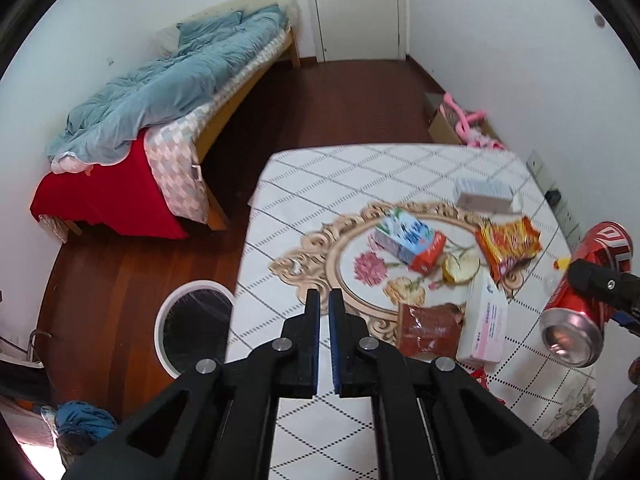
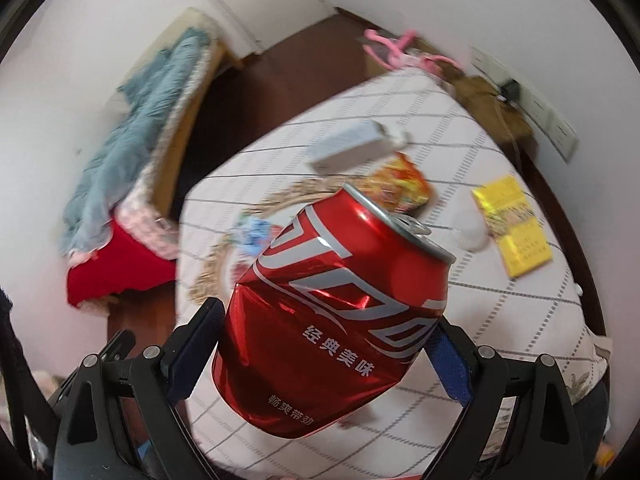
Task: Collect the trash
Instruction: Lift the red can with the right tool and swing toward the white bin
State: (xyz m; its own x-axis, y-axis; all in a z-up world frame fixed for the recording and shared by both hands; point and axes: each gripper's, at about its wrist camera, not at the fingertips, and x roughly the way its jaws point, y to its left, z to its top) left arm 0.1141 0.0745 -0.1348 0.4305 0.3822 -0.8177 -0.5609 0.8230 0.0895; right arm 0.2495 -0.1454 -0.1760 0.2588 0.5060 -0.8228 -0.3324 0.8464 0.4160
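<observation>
1. Red and dented, the cola can (image 2: 336,312) sits clamped between the two fingers of the right gripper (image 2: 324,344), tilted with its silver top pointing up and away; it is lifted clear of the table (image 2: 500,312).
2. From the left wrist view the same can (image 1: 580,300) shows at the right edge, above the table's right side, its open end facing the camera.
3. Black with blue pads, the left gripper (image 1: 324,300) holds nothing – its fingers stand close together with only a narrow gap, over the near left part of the white checked tablecloth (image 1: 304,184).
4. Just beyond the left gripper lie a brown-red sachet (image 1: 430,328) and, touching it on the right, a white and pink box (image 1: 484,320).
5. Farther on, in the floral oval of the cloth, sit a blue and red carton (image 1: 410,242), a yellowish round scrap (image 1: 460,268) and an orange snack wrapper (image 1: 506,244).
6. Beyond those a pale box (image 1: 484,196) rests near the far right of the table; a yellow packet (image 2: 510,224) shows in the right wrist view.
7. On the wooden floor left of the table stands a white-rimmed bin (image 1: 196,324) – lined with clear plastic.
8. Farthest back, a bed (image 1: 168,120) with a blue quilt stands along the wall, and a white door (image 1: 356,8) closes the room.
</observation>
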